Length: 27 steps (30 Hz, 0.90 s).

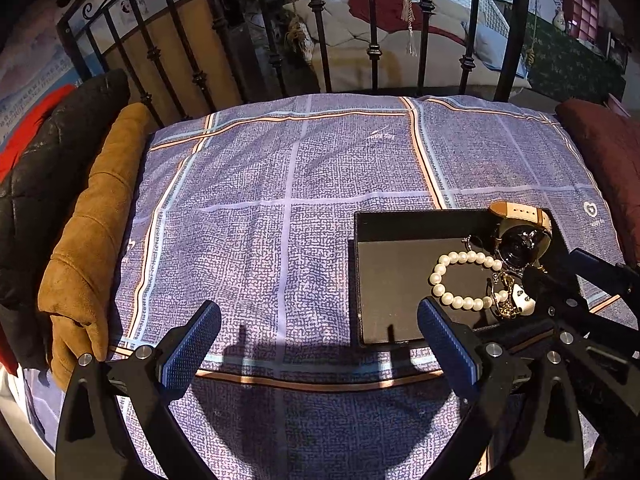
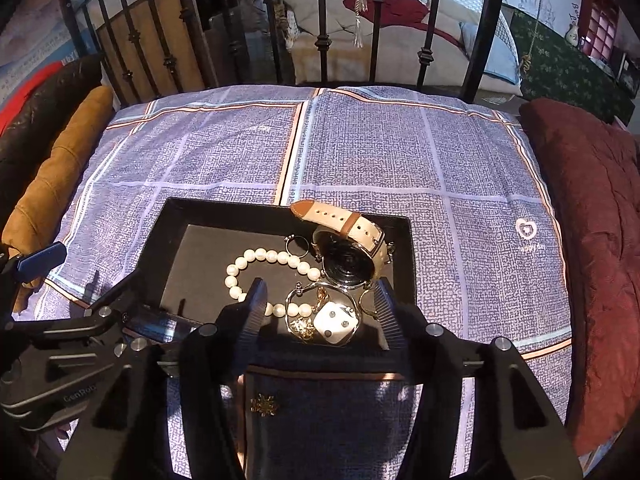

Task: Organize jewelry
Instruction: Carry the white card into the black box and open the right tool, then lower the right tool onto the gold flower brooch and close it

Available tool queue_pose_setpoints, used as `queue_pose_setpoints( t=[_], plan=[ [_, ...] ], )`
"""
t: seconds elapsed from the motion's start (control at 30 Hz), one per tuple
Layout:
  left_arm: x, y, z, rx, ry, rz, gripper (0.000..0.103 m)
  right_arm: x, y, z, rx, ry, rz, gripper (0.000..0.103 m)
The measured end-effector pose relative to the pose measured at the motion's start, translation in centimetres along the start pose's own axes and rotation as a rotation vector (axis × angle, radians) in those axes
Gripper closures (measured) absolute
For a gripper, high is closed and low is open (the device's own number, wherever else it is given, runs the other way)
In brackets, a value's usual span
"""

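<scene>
A black tray lies on the purple checked cloth. It holds a pearl bracelet, a watch with a beige strap, a small ring and a bangle with a white die charm and gold bits. My right gripper hangs over the tray's near end, open, with the die charm lying between its fingers, untouched by the pads. A gold brooch lies on the cloth in front of the tray. My left gripper is open and empty over the cloth, left of the tray.
A brown cushion and a black quilted jacket border the cloth on the left. A maroon cushion lies on the right. A black iron railing stands behind the cloth's far edge.
</scene>
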<state>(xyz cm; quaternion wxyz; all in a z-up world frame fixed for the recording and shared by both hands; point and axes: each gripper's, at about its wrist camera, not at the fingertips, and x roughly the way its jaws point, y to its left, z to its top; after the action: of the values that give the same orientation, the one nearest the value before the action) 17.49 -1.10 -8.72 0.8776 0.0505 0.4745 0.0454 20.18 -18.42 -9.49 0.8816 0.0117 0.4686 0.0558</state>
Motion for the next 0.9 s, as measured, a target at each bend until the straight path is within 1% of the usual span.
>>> queue_pose_setpoints(
  t=[0.1,0.23,0.27,0.3,0.33,0.4,0.43,0.5,0.57,0.6,0.63,0.67,0.73,0.9],
  plan=[
    [-1.5,0.2,-0.6,0.001,-0.023,-0.009,0.006,-1.8,0.3,-0.4,-0.011,-0.031,-0.009,0.047],
    [-4.0,0.6,-2.5,0.007,-0.044,-0.03,0.006,-5.2,0.7,-2.3,-0.015,-0.065,-0.005,0.048],
    [-4.6,0.6,-3.4,0.011,-0.044,-0.04,0.006,-5.9,0.6,-3.0,-0.007,-0.068,0.003,0.052],
    [-5.1,0.6,-4.2,0.02,-0.044,-0.045,0.006,-6.5,0.4,-3.7,0.005,-0.065,0.006,0.071],
    [-5.5,0.6,-5.0,0.029,-0.043,-0.046,0.006,-7.0,0.1,-4.8,0.022,-0.055,0.015,0.083],
    [-6.0,0.6,-6.6,0.046,-0.033,-0.049,0.007,-7.5,-0.8,-6.8,0.057,-0.028,0.035,0.094],
    [-6.1,0.5,-7.4,0.056,-0.028,-0.047,0.01,-7.4,-1.1,-8.0,0.066,-0.007,0.036,0.096],
    [-5.8,0.5,-8.6,0.076,-0.004,-0.033,0.011,-6.6,-1.2,-9.6,0.063,0.029,0.056,0.096],
    [-5.4,0.8,-9.4,0.058,0.027,-0.034,0.008,-5.3,-0.4,-10.5,0.034,0.06,0.085,0.095],
    [-5.3,1.1,-9.6,0.043,0.038,-0.037,0.007,-4.6,0.2,-10.5,0.014,0.07,0.09,0.086],
    [-5.4,1.3,-9.7,0.033,0.041,-0.035,0.007,-4.0,0.8,-10.4,0.002,0.072,0.102,0.07],
    [-5.5,1.6,-9.7,0.028,0.04,-0.031,0.006,-3.5,1.3,-10.1,0.0,0.066,0.121,0.068],
    [-5.8,1.9,-9.5,0.031,0.034,-0.028,0.006,-2.1,2.0,-9.3,0.003,0.078,0.144,0.067],
    [-5.5,2.7,-8.9,0.023,0.03,-0.019,0.006,0.7,2.8,-7.5,0.01,0.088,0.133,0.066]
  ],
)
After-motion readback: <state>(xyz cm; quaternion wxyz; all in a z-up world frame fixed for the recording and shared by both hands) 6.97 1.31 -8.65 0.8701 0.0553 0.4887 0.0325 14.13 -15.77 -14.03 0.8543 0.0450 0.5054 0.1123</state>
